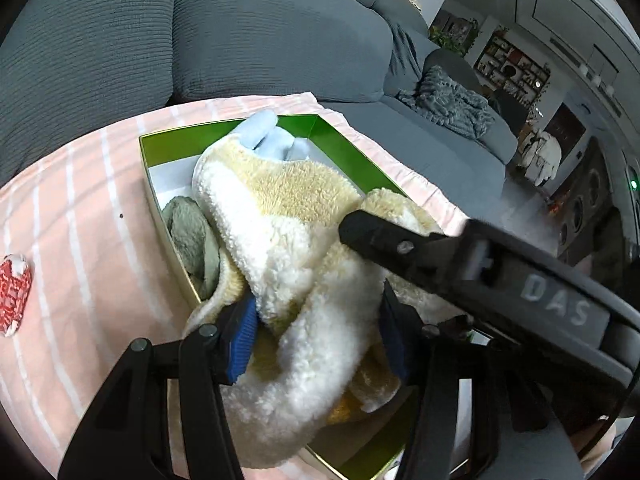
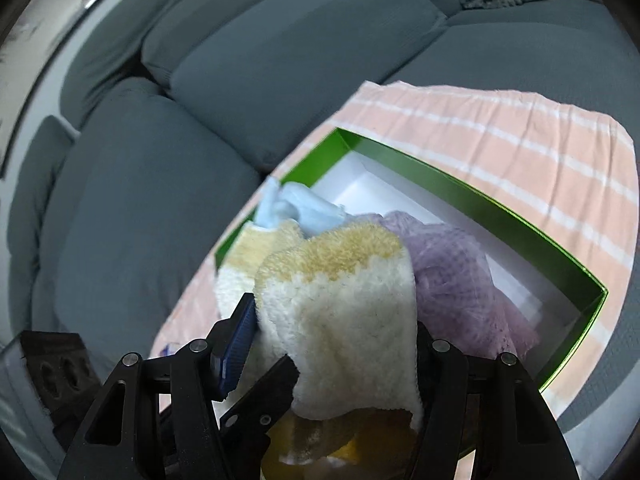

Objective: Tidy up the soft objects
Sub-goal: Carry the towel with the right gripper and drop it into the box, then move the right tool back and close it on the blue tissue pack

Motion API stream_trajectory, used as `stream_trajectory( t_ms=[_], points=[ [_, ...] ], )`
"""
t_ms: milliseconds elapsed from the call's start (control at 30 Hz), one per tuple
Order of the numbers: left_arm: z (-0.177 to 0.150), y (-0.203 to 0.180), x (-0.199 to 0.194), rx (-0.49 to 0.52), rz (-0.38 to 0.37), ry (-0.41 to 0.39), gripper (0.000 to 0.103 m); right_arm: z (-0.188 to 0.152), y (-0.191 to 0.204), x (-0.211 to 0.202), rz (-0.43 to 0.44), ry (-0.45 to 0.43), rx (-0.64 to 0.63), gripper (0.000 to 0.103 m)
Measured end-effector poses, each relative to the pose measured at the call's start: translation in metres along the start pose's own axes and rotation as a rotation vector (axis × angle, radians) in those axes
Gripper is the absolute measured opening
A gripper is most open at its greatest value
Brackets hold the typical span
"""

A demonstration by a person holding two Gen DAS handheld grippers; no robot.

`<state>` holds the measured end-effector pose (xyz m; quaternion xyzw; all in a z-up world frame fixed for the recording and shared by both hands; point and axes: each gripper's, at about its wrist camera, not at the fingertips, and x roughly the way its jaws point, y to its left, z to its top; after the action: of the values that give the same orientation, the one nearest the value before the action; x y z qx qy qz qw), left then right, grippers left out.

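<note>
A fluffy cream-and-yellow sock [image 1: 280,216] lies over the green box [image 1: 344,148] on the pink striped towel. My left gripper [image 1: 316,332] is shut on one end of the sock, blue pads pressing its pile. My right gripper [image 2: 332,344] is shut on the sock's other end [image 2: 340,320]; its black finger crosses the left wrist view [image 1: 384,240]. In the box lie a light blue cloth [image 1: 264,136], a grey-green soft item [image 1: 192,236] and a lilac knit piece [image 2: 452,272].
The box [image 2: 480,200] sits on a pink-and-white striped towel [image 2: 520,136] spread on a grey sofa [image 2: 280,60]. A red-and-white patterned item [image 1: 14,292] lies on the towel at far left. A grey knit throw [image 1: 452,104] lies further along the sofa.
</note>
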<state>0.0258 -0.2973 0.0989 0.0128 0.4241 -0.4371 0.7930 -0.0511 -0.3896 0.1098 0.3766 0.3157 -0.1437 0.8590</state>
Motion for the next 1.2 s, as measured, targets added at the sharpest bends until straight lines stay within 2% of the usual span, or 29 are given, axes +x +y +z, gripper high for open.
stream_trajectory(
  t_ms=[333, 400, 433, 500, 567, 633, 733, 867, 967, 1200],
  points=[
    [-0.001, -0.009, 0.010, 0.063, 0.108, 0.001, 0.061, 0.000, -0.006, 0.002, -0.071, -0.017, -0.004, 0.065],
    [-0.009, -0.003, 0.001, 0.059, 0.107, -0.004, 0.062, -0.001, -0.002, -0.005, -0.076, -0.037, -0.017, 0.065],
    [-0.009, -0.002, 0.000, 0.052, 0.099, -0.005, 0.064, -0.001, 0.000, -0.013, -0.080, -0.062, -0.030, 0.067],
    [-0.010, -0.001, -0.010, 0.031, 0.080, -0.012, 0.068, -0.002, 0.005, -0.029, -0.112, -0.137, -0.048, 0.086],
    [-0.011, -0.002, -0.024, 0.030, 0.082, -0.035, 0.077, -0.003, 0.007, -0.045, -0.160, -0.226, -0.037, 0.090],
    [-0.010, -0.003, -0.040, 0.036, 0.118, -0.074, 0.082, -0.004, 0.007, -0.059, -0.188, -0.304, -0.025, 0.090],
    [-0.007, 0.001, -0.067, 0.034, 0.167, -0.141, 0.084, -0.006, 0.004, -0.076, -0.138, -0.360, 0.013, 0.091],
    [-0.009, 0.018, -0.093, -0.001, 0.182, -0.164, 0.084, -0.009, 0.010, -0.082, -0.059, -0.361, 0.023, 0.095],
    [-0.017, 0.037, -0.113, -0.042, 0.204, -0.178, 0.085, -0.013, 0.028, -0.079, -0.056, -0.359, -0.024, 0.096],
    [-0.054, 0.093, -0.162, -0.111, 0.339, -0.187, 0.087, -0.039, 0.086, -0.072, 0.011, -0.333, -0.206, 0.102]
  ],
)
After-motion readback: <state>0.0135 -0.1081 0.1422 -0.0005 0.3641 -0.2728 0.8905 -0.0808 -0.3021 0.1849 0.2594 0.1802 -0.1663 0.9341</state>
